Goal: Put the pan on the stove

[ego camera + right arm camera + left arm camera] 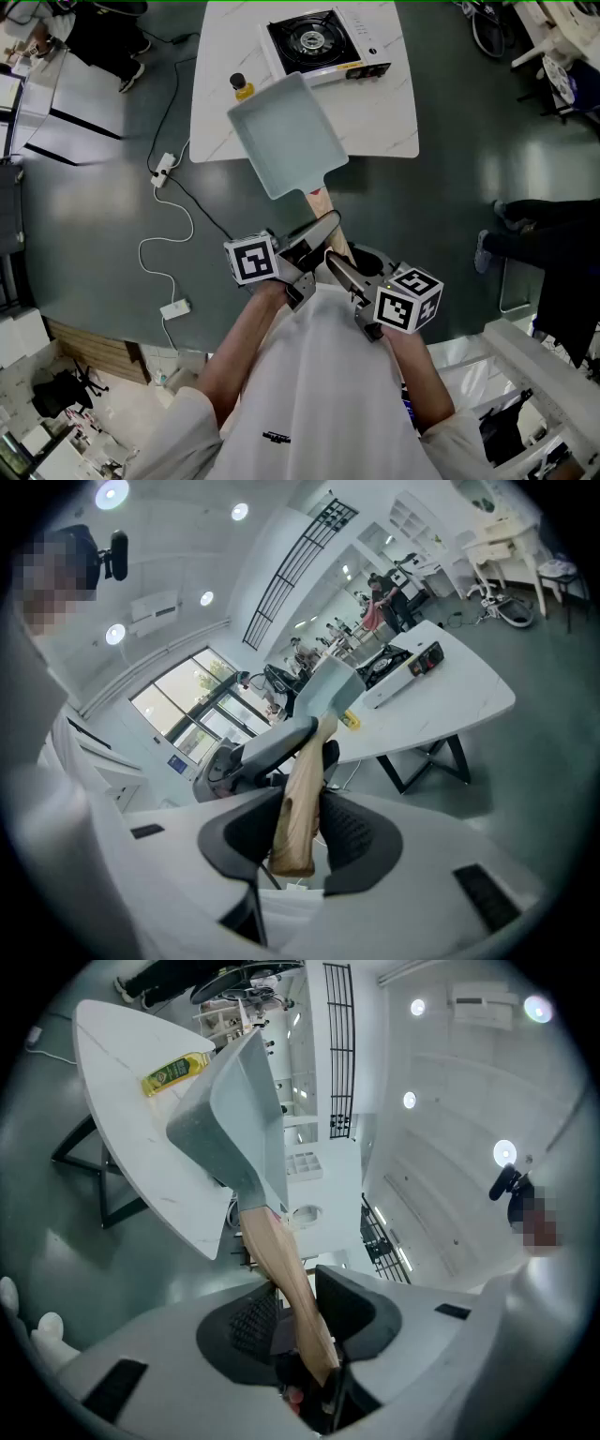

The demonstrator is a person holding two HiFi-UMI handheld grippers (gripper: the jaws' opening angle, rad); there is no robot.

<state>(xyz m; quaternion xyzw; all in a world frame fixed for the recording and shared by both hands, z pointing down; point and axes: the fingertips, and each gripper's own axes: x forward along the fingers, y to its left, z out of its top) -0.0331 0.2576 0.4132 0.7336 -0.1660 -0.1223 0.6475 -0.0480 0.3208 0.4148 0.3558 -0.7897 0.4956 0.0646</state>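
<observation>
1. The pan (281, 131), square and pale grey, is being held in the air, tilted, with its inner face showing bare in the head view. It is lying over the near edge of the surface (394, 117), short of the stove (323, 42) and apart from it.
2. The yellow bottle (243, 88) with a dark cap is standing on the surface just beside the pan's far left corner. The left gripper view is showing it (173, 1071) beyond the pan (234, 1119).
3. The left tool (314, 234) is clamping the wooden handle (321, 202) partway along its length. In the left gripper view both pads are pressing on the handle (286, 1269), with the jaws standing partly apart around it.
4. The right tool (342, 270) is clamping the same handle at its free end, nearer the person. In the right gripper view the handle's butt (298, 808) is sitting between the two pads, which are bearing on its sides.
5. The stove is sitting at the far edge of the white surface, its black burner facing up.
6. The floor (84, 216) is showing dark grey-green, and a white cable (164, 253) is lying on it left of the surface
</observation>
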